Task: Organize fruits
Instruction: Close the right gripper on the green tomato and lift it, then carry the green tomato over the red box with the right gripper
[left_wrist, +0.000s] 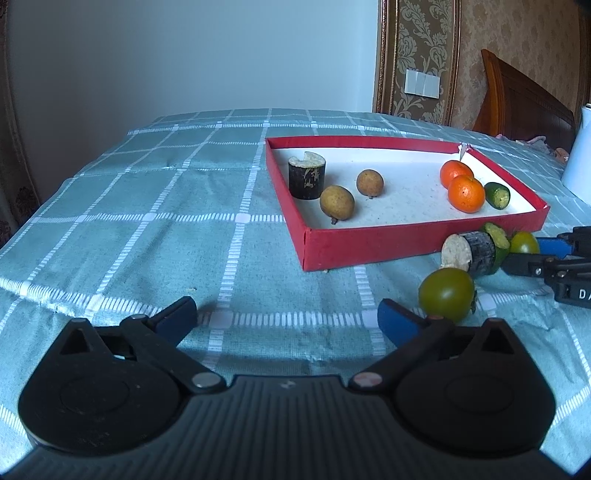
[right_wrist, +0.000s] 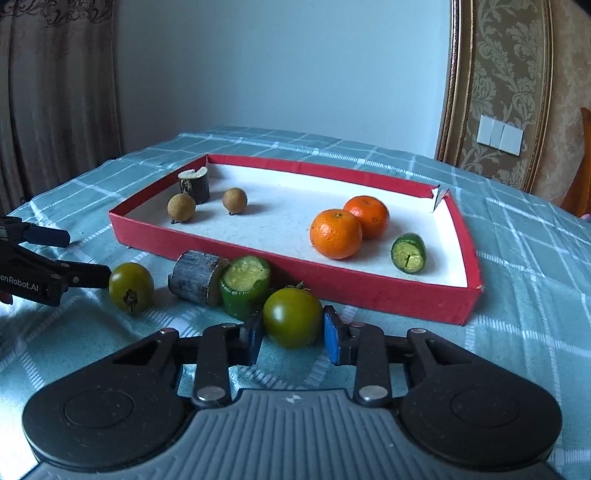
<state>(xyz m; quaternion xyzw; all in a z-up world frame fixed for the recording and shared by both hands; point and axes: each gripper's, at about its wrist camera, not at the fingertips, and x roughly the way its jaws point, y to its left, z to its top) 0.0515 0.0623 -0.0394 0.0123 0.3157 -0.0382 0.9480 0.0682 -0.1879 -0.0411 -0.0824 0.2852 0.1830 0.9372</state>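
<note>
Your right gripper (right_wrist: 292, 334) has its fingers either side of a green tomato (right_wrist: 292, 317) on the counter (right_wrist: 517, 295), just in front of the red tray (right_wrist: 369, 291), spread a bit wider than the fruit, so not squeezing it. Your left gripper (left_wrist: 288, 317) hangs wide open over the checked cloth with nothing between its fingers, a second green tomato (left_wrist: 446, 293) just off its right finger. In the tray sit two oranges (right_wrist: 336, 233), two brown longans (right_wrist: 181, 207), a dark stalk piece (right_wrist: 194, 184) and a green chunk (right_wrist: 409, 253).

Matt checked cloth (left_wrist: 147, 229), glossy green tomato (right_wrist: 292, 317)
</note>
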